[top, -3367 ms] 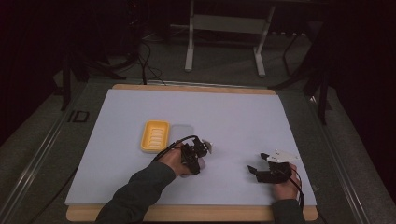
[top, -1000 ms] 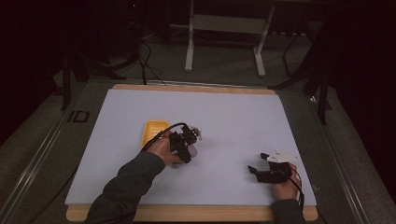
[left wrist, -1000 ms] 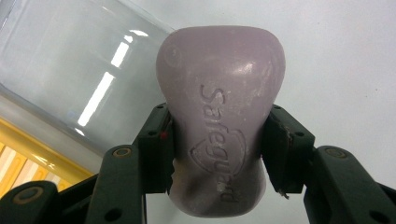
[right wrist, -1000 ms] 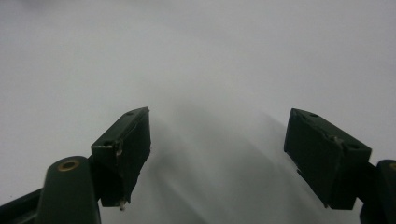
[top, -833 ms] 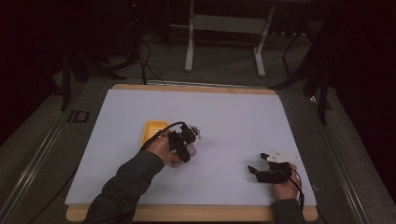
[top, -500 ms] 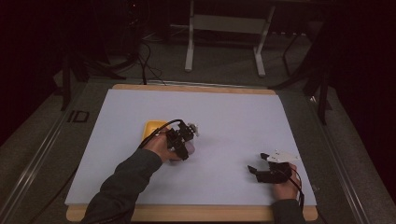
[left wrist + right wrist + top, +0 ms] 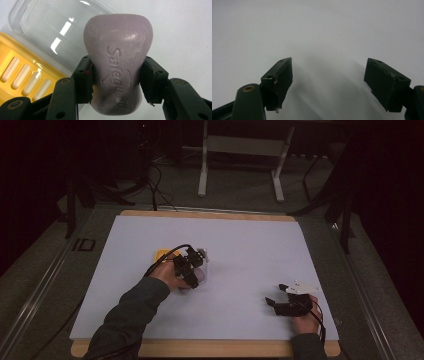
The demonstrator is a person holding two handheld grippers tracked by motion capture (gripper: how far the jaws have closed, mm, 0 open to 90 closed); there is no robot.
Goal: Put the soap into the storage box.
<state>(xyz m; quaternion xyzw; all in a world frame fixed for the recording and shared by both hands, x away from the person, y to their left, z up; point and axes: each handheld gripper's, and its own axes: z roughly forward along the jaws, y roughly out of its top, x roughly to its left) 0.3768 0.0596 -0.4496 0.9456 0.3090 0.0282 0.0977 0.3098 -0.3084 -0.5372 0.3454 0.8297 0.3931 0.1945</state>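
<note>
Between the jaws of the left gripper (image 7: 116, 82): one bar of pale lilac soap (image 7: 117, 62), pinched across its waist, pads pressing both flanks. Embossed lettering on the upper face reads "Safeguard", with a shield outline beside it. The bar's lower end is cut off by the frame edge in the left gripper view, and its underside is hidden.

To the left of that gripper and past its tips: a yellow soap dish (image 7: 23, 75) with slotted drain openings, four slots visible, the rest cut off at the frame's left and bottom edges. Ahead of the gripper, beyond the soap: a clear plastic lid (image 7: 50, 25), glossy with glare; its far end runs out of frame at the top, and the soap covers its right part. Whether lid and dish are joined or merely touching cannot be made out.

From the high view, the left gripper (image 7: 192, 270) sits over the white worktop (image 7: 250, 245), hand and sleeve behind it. The yellow dish (image 7: 161, 255) shows as a sliver just left of the gripper, mostly covered by hand and cable. The soap is too small and dim to separate from the gripper there.

Well apart to the right: the right gripper (image 7: 280, 295), low over the worktop near its front edge, jaws spread, nothing between them; in the right gripper view (image 7: 328, 85) plain worktop lies ahead, blurred.
</note>
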